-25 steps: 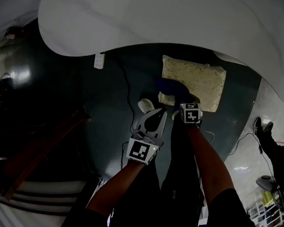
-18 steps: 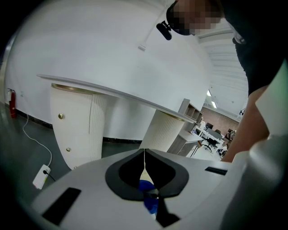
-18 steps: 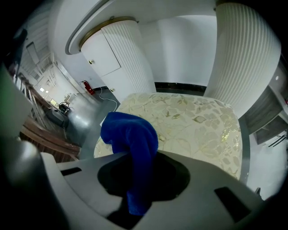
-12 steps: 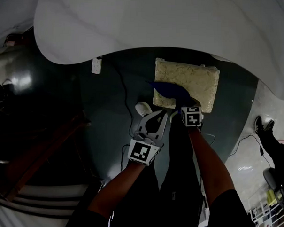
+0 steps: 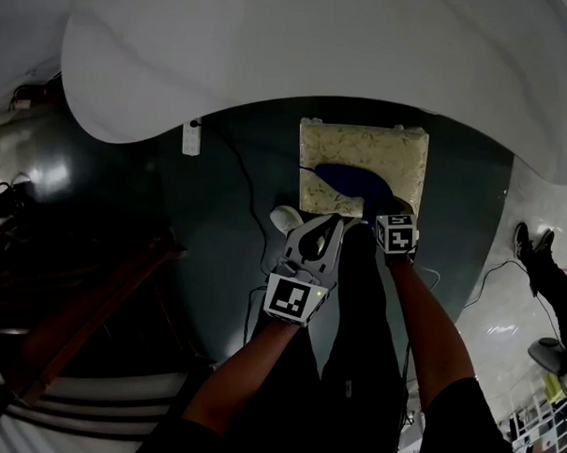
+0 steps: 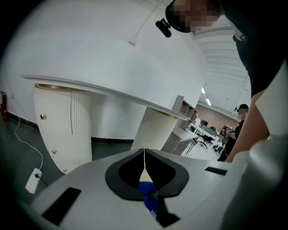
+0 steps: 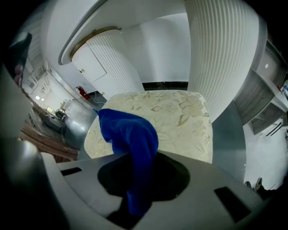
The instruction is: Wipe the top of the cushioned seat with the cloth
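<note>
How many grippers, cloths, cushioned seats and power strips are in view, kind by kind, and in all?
grippers: 2, the left gripper and the right gripper
blue cloth: 1
cushioned seat: 1
power strip: 1
total: 5

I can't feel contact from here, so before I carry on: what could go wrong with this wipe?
1. The cloth hangs bunched from the right tool, so the hard tool, rather than fabric, may rub the cushioned seat.
2. The left tool, shut with nothing gripped, sits close beside it at the seat's near edge and could snag the cloth.
</note>
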`<state>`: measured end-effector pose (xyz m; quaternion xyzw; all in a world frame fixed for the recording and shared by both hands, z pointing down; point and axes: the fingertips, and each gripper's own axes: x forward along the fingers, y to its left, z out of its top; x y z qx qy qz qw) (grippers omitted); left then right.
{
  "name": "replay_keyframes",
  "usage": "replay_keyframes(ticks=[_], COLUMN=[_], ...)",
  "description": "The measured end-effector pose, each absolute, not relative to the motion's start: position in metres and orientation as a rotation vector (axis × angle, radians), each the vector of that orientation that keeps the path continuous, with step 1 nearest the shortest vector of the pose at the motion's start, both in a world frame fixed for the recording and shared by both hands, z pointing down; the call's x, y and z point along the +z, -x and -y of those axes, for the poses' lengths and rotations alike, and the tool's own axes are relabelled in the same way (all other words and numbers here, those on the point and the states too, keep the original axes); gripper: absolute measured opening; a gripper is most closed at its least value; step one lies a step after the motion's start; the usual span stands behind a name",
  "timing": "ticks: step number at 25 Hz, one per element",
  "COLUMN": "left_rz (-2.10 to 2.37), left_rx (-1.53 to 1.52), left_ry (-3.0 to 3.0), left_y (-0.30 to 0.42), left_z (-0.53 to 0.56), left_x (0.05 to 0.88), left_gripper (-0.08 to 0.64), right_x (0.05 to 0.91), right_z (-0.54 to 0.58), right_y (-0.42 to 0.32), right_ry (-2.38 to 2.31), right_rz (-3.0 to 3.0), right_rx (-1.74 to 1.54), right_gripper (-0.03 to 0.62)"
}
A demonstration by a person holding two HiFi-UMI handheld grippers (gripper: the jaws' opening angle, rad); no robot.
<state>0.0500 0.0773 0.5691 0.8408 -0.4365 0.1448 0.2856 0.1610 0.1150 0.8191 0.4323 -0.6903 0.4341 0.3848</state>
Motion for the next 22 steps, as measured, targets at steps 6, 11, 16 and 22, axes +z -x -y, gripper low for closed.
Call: replay_keyframes(ticks=[6, 11, 16, 22], left_rz=[1.127, 1.084, 1.036, 0.987], left_rx=[0.418, 0.426, 0.43, 0.424], left_ry=[-2.281, -2.289, -2.309, -2.313], left_y=[-0.064, -0.079, -0.1, -0.125], left_z=[-0.076, -0.085, -0.092, -0.094], left_x=[0.57, 0.571, 0.574, 0.573], left_gripper=[0.017, 0.017, 0.017, 0.017], right_x=[0.817, 0.817, 0.82, 0.821], right_z=[-0.114, -0.116, -0.117, -0.121], right_y=[-0.183, -0.192, -0.204, -0.227], right_ry=[-1.097, -1.095, -1.126, -1.161], right_rz=[1.778, 1.777, 1.761, 1.738], right_rx=[1.094, 1.099, 1.126, 1.142], right_gripper=[0.084, 0.084, 0.084, 0.084])
